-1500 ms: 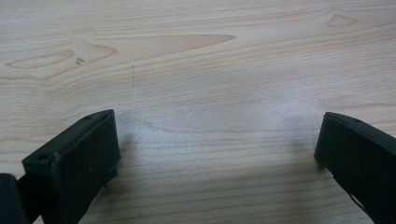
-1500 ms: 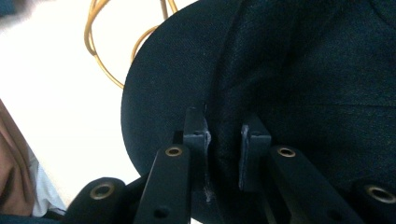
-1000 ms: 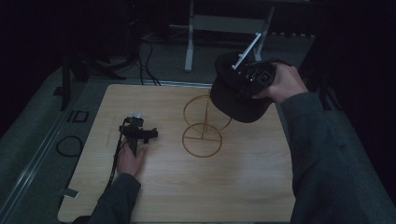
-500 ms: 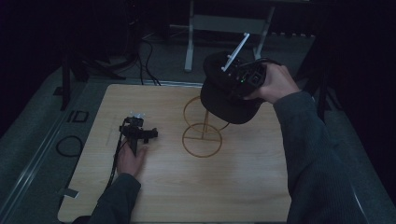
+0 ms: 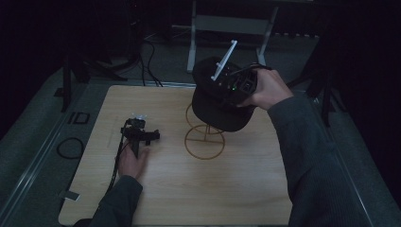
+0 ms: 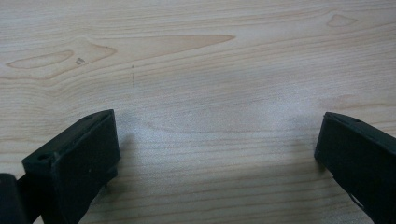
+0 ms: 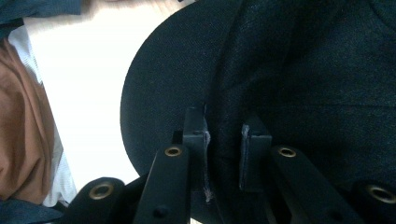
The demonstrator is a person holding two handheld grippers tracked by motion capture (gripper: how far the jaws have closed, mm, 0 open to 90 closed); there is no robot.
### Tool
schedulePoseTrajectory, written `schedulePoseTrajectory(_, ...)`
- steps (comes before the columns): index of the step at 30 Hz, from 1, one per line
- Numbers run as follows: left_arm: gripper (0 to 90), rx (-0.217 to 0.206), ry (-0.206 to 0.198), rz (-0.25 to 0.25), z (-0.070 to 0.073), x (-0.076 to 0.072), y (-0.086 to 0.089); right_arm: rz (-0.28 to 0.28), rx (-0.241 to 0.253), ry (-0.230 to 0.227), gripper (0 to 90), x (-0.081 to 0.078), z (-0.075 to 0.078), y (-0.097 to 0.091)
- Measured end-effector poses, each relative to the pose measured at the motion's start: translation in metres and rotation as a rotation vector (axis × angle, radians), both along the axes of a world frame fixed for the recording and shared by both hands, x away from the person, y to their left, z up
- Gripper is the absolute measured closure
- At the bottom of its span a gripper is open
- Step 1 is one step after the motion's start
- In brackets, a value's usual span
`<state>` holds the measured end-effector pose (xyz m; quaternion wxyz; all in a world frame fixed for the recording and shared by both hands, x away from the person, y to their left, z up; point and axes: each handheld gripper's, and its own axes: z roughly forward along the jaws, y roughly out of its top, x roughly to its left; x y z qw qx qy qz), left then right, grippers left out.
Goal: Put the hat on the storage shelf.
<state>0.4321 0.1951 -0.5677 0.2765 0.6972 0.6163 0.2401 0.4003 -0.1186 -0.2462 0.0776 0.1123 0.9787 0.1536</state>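
Note:
A black cap (image 5: pixel 218 105) hangs in the air over the gold wire stand (image 5: pixel 204 138) at the table's middle. My right gripper (image 5: pixel 232 87) holds it from the right, and in the right gripper view its jaws are shut on a fold of the cap's black fabric (image 7: pixel 224 140), brim (image 7: pixel 159 88) to the left. The cap's lower edge hides the stand's upper ring. My left gripper (image 5: pixel 139 136) rests on the wooden table (image 5: pixel 227 189) at the left. Its jaws stand wide apart over bare wood (image 6: pixel 215 121) with nothing between them.
The stand's round base ring (image 5: pixel 204 143) lies flat on the table. Cables (image 5: pixel 71 147) and metal frame legs (image 5: pixel 227 28) sit on the dark floor beyond the table's far and left edges.
My right gripper has carried the cap leftward and down, from the right of the stand to over its top. The left gripper has stayed put.

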Motion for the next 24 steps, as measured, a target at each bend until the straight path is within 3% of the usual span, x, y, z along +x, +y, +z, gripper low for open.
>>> schedulePoseTrajectory(11, 0.0, 0.000, 0.001, 0.000, 0.000, 0.000, 0.000, 0.063, -0.015, 0.014, 76.7, -0.012, -0.004, 0.022)
schedulePoseTrajectory(24, 0.0, 0.002, 0.002, -0.002, 0.000, 0.000, 0.000, 0.114, -0.029, 0.037, 76.4, -0.019, -0.014, 0.034)
